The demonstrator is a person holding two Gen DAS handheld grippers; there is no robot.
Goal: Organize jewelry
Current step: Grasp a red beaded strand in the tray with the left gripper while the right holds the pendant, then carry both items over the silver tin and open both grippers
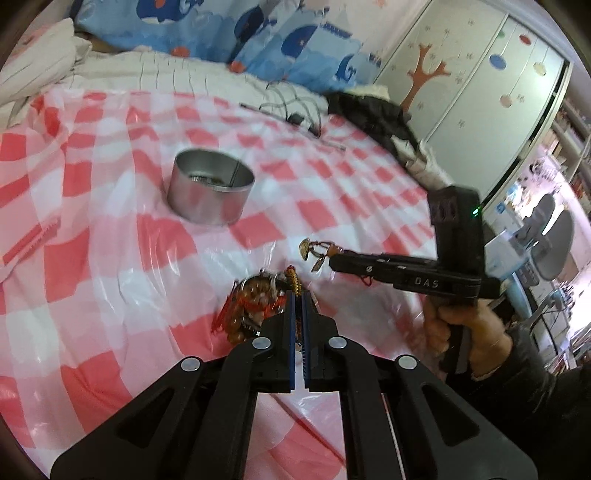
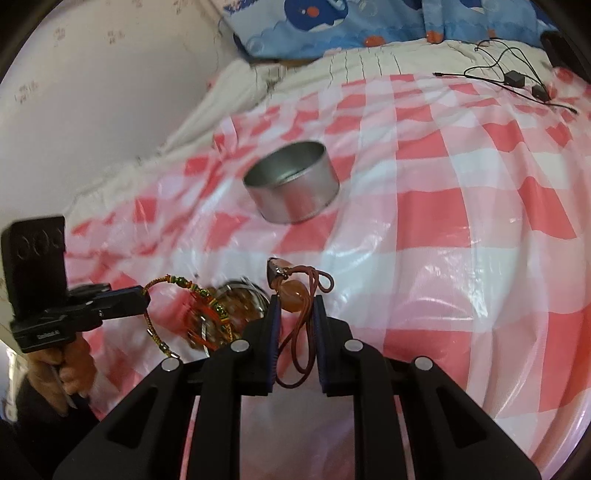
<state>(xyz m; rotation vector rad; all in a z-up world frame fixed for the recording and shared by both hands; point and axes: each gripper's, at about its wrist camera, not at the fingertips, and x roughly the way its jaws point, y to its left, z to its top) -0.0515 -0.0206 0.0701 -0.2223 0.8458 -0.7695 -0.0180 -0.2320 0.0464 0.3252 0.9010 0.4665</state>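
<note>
A round silver tin (image 1: 211,186) stands open on the checked cloth; it also shows in the right wrist view (image 2: 292,182). A heap of bead jewelry (image 1: 255,302) lies near me, also in the right wrist view (image 2: 225,314). My left gripper (image 1: 298,291) is shut on a gold and green braided cord (image 2: 173,282) that leads out of the heap. My right gripper (image 2: 294,301) is shut on an amber pendant (image 2: 293,291) with a brown cord, held above the cloth; it shows in the left wrist view (image 1: 316,253).
A red and white checked plastic cloth (image 2: 443,221) covers the bed. Black cables with small boxes (image 2: 517,79) lie at the far edge. Dark clothing (image 1: 373,114) lies at the far right. A blue whale-print pillow (image 1: 258,33) is behind.
</note>
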